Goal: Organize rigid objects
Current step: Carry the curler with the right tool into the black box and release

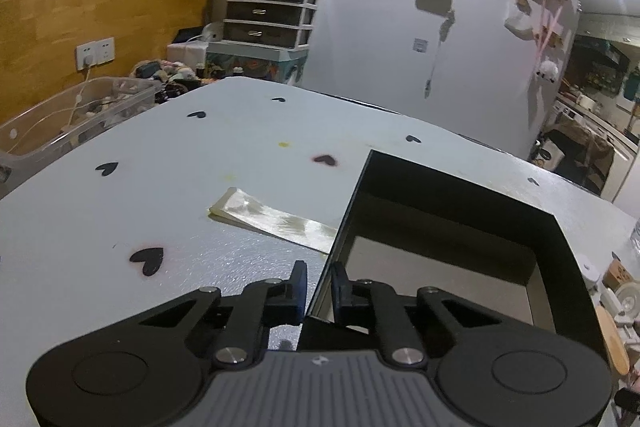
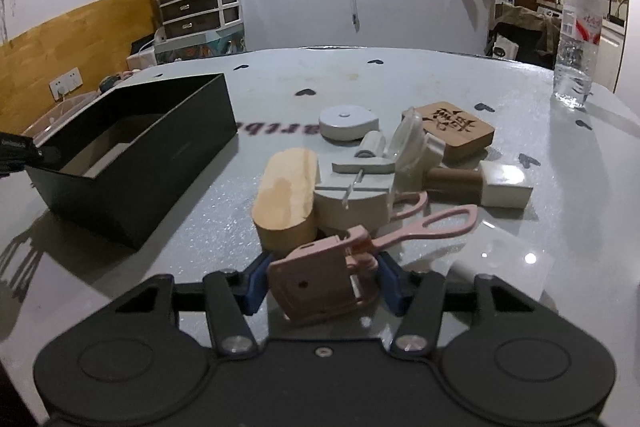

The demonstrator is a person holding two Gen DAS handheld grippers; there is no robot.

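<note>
From the left wrist view, I see my left gripper (image 1: 318, 291) pinching the near wall of the open black box (image 1: 560, 247), one pad outside and one inside, at about 6 o'clock in the frame; the box stretches away toward 2 o'clock on the pale worktop (image 1: 160, 187), with a strip of clear tape (image 1: 272, 219) lying just beside its left wall. From the right wrist view, my right gripper (image 2: 324, 283) sits at 6 o'clock with a pink eyelash curler (image 2: 320, 279) between its blue pads; the jaws stand partly spread, and I judge they press on the curler's head, though the contact is hard to confirm. The curler's long axis runs toward 2 o'clock, handles resting against the clutter: a wooden block (image 2: 286, 203), a grey tool (image 2: 352, 195), an engraved wooden plaque (image 2: 456, 127). The box lies at 10 o'clock from this gripper, well apart, so I judge the coming move is a lift and a leftward carry while my left hand steadies the box. A water bottle (image 2: 576, 35) stands at 2 o'clock.
</note>
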